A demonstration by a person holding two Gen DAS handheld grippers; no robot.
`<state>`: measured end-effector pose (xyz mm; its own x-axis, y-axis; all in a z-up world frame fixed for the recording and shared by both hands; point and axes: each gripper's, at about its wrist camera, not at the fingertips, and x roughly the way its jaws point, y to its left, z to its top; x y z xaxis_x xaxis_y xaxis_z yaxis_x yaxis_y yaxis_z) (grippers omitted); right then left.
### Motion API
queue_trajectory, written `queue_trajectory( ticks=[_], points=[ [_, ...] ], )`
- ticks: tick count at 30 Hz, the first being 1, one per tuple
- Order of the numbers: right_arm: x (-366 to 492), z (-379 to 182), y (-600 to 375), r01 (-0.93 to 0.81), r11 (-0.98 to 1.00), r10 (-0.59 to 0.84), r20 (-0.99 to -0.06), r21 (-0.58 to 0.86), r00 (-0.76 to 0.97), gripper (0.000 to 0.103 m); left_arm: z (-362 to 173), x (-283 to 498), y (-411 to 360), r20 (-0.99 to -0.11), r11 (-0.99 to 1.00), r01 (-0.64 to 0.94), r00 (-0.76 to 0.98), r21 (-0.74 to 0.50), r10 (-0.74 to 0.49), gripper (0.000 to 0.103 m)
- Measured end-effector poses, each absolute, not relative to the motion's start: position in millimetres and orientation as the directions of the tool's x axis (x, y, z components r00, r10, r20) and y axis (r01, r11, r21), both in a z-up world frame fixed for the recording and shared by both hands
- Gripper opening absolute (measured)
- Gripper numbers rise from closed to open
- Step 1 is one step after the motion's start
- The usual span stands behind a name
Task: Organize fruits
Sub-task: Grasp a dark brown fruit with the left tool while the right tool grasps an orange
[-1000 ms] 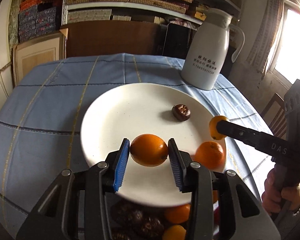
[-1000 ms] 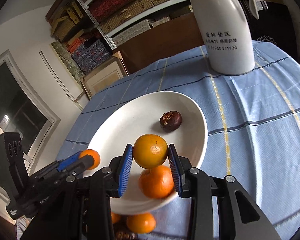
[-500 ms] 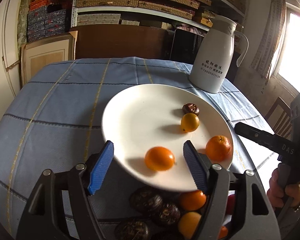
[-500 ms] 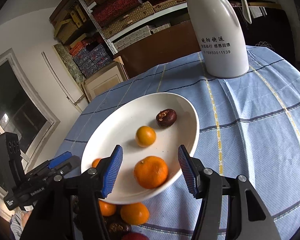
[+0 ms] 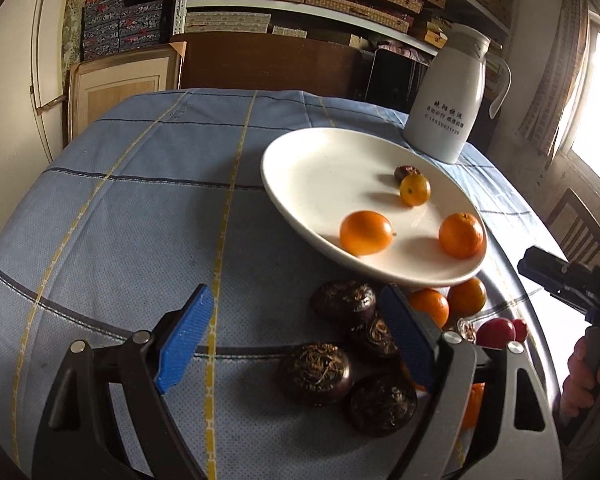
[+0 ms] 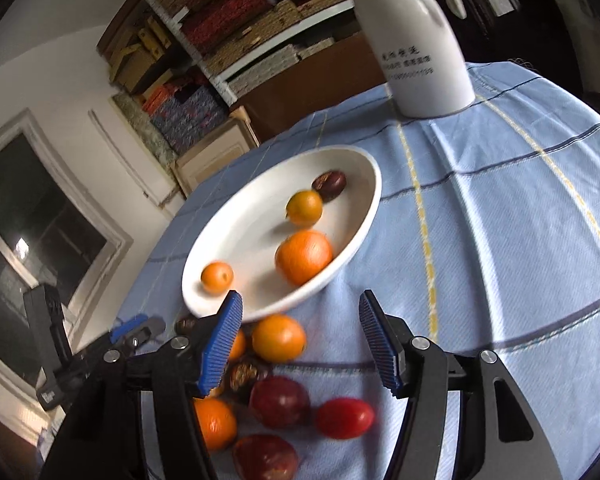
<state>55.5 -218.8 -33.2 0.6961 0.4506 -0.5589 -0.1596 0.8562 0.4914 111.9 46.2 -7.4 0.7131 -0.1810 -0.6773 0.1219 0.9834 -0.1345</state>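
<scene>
A white plate on the blue checked tablecloth holds three oranges and one dark wrinkled fruit. On the cloth in front of the plate lie more oranges, several dark wrinkled fruits and red fruits. My left gripper is open and empty above the cloth, left of the dark fruits. My right gripper is open and empty above the loose fruit.
A white thermos jug stands on the table behind the plate. Shelves of boxes and a brown cabinet are beyond the table. A wooden chair is at the right.
Both grippers let go of their oranges onto the plate and opened wide. Both have pulled back toward the loose fruit; the left has also shifted left.
</scene>
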Motion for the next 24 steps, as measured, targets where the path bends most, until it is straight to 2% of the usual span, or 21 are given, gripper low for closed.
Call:
queue_trajectory(
  ticks=[5, 8, 10, 12, 14, 16, 18, 24],
  points=[
    [50, -38, -190, -0.211, 0.9, 0.419, -0.618, 0.382, 0.665, 0.061, -13, 115, 41, -0.699, 0.985, 0.127, 0.694, -0.114, -0.17, 0.083],
    [54, -41, -182, -0.219, 0.906, 0.414, -0.64, 0.363, 0.647, 0.061, -16, 119, 36, -0.71, 0.987, 0.13, 0.686, -0.095, -0.159, 0.083],
    [58, -43, -176, -0.224, 0.914, 0.4, -0.658, 0.339, 0.637, 0.062, -17, 121, 34, -0.714, 0.988, 0.133, 0.683, -0.082, -0.151, 0.091],
    [62, -46, -170, -0.232, 0.918, 0.394, -0.673, 0.323, 0.626, 0.061, -18, 122, 30, -0.712, 0.989, 0.136, 0.688, -0.064, -0.141, 0.092],
    [66, -49, -165, -0.234, 0.919, 0.393, -0.689, 0.318, 0.609, 0.058, -18, 122, 27, -0.711, 0.989, 0.141, 0.691, -0.046, -0.131, 0.092],
    [69, -54, -161, -0.238, 0.914, 0.405, -0.704, 0.328, 0.584, 0.048, -19, 124, 24, -0.716, 0.989, 0.142, 0.688, -0.027, -0.119, 0.092],
    [71, -55, -161, -0.24, 0.907, 0.421, -0.701, 0.347, 0.575, 0.045, -22, 129, 21, -0.723, 0.99, 0.143, 0.683, -0.009, -0.105, 0.092],
    [73, -58, -165, -0.237, 0.901, 0.433, -0.701, 0.365, 0.567, 0.039, -26, 140, 22, -0.738, 0.988, 0.153, 0.664, -0.023, -0.12, 0.092]
  ],
)
